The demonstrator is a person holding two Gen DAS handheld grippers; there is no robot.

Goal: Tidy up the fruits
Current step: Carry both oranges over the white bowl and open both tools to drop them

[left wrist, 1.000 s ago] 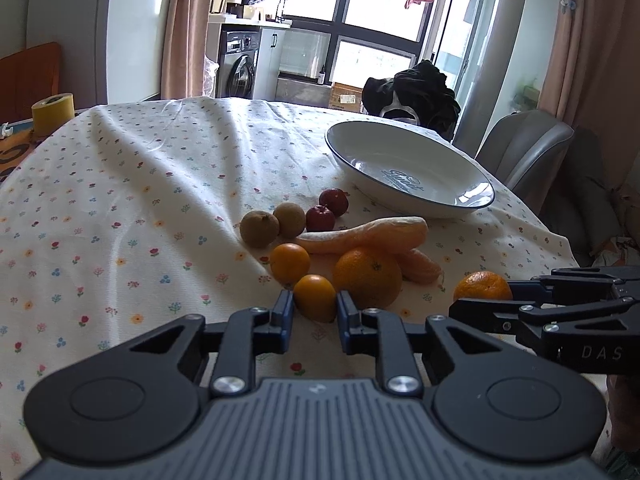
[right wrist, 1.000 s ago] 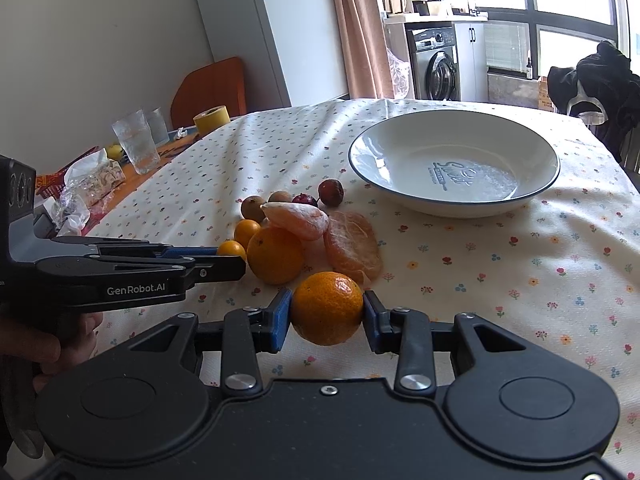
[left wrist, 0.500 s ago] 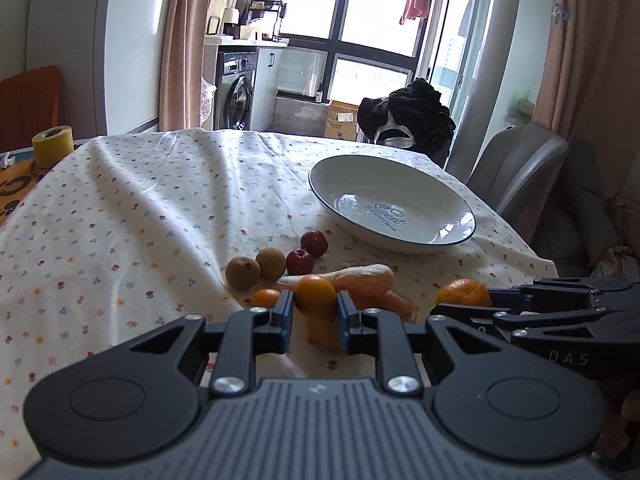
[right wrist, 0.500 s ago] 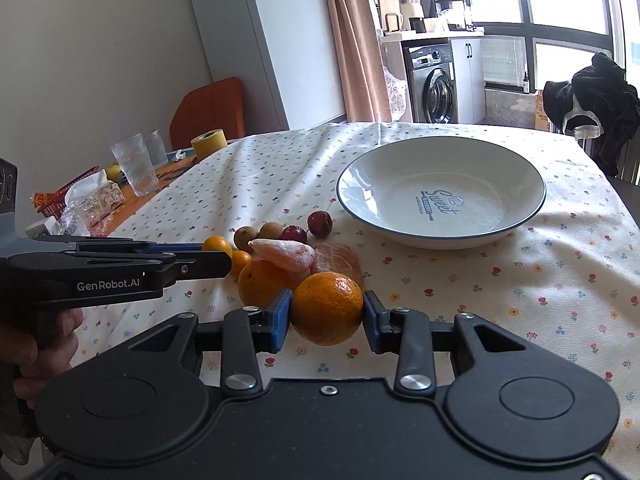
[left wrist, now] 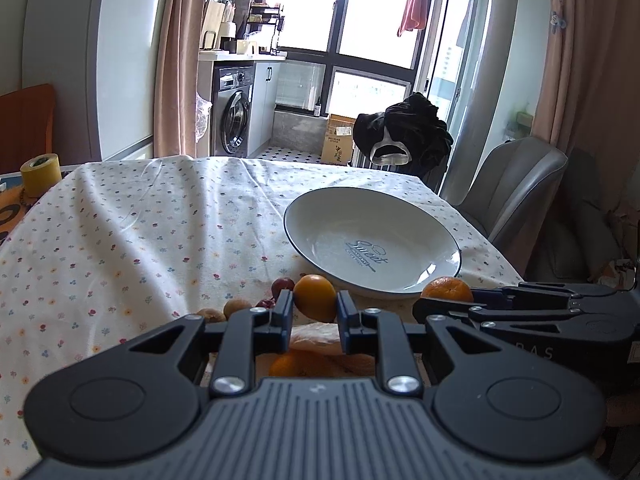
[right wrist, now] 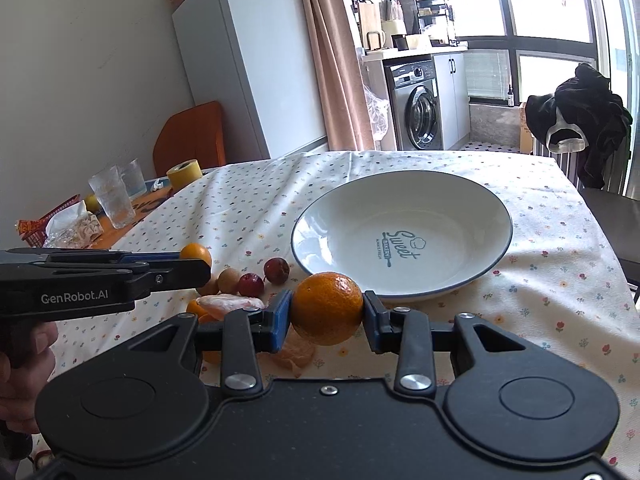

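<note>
Transport step under way, by my reading. Left gripper (left wrist: 315, 314) has its jaws clamped on a small orange (left wrist: 315, 297); right gripper (right wrist: 326, 316) has its jaws clamped on a larger mandarin (right wrist: 327, 308). Both fruits are held off the cloth, on the near side of the plate (right wrist: 472, 280), just short of its rim. Plate holds nothing yet. On the tablecloth (right wrist: 256, 200), left of the plate: two red fruits (right wrist: 276, 270), brown round fruits (right wrist: 228, 279), peeled segments (right wrist: 230, 303), more oranges partly hidden.

Next move, judged: carry each fruit over the rim, lower into the plate's hollow, then part the jaws. Round fruit may roll; release low.
</note>
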